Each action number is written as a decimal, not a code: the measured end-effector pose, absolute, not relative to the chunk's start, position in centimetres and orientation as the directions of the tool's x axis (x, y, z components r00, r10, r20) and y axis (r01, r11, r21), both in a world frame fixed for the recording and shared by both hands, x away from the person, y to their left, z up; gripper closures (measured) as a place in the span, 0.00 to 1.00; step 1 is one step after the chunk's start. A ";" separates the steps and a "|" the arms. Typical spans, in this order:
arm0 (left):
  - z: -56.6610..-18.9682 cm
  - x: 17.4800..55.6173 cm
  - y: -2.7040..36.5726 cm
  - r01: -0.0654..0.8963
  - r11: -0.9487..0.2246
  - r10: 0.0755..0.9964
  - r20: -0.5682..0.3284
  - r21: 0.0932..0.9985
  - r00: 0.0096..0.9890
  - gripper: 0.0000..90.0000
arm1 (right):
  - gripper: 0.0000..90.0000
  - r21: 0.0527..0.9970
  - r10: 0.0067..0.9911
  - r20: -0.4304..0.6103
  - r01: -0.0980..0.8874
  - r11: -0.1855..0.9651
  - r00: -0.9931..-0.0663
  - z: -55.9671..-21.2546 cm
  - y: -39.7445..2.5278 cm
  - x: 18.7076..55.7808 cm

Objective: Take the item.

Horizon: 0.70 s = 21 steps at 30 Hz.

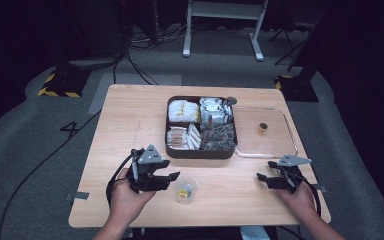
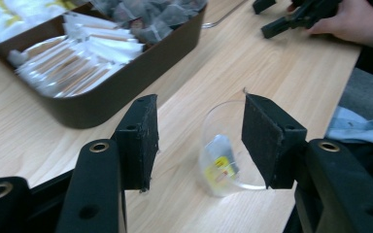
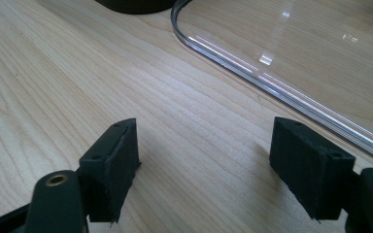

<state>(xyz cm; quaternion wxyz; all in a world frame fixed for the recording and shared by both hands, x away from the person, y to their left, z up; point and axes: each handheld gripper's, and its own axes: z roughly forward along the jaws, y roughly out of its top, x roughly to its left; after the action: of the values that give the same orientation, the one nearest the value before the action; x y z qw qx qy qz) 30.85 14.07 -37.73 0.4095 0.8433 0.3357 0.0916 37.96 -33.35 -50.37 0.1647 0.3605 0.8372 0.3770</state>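
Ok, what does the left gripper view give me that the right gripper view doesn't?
Left gripper view alone: the clear plastic cup with a yellow-labelled packet inside, standing between the left gripper's open jaws, the brown tray's compartment of white wrapped sticks, and the other hand farther off.

Right gripper view alone: the rounded rim of the clear lid lying flat ahead of the right gripper, whose jaws are open and hold nothing.

Both: the wooden table and a dark edge of the tray.
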 end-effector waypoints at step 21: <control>-40.6 31.2 21.5 0.544 -0.430 0.729 -0.078 0.721 0.680 0.49 | 0.29 0.750 0.728 -0.005 0.479 0.456 -0.686 -50.4 -33.3 38.0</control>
<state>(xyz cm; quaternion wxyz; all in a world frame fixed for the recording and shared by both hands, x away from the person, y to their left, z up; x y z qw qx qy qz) 31.16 21.53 -40.61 0.3747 0.8365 0.3803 0.1237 37.96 -33.34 -50.37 0.1653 0.3603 0.8371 0.3770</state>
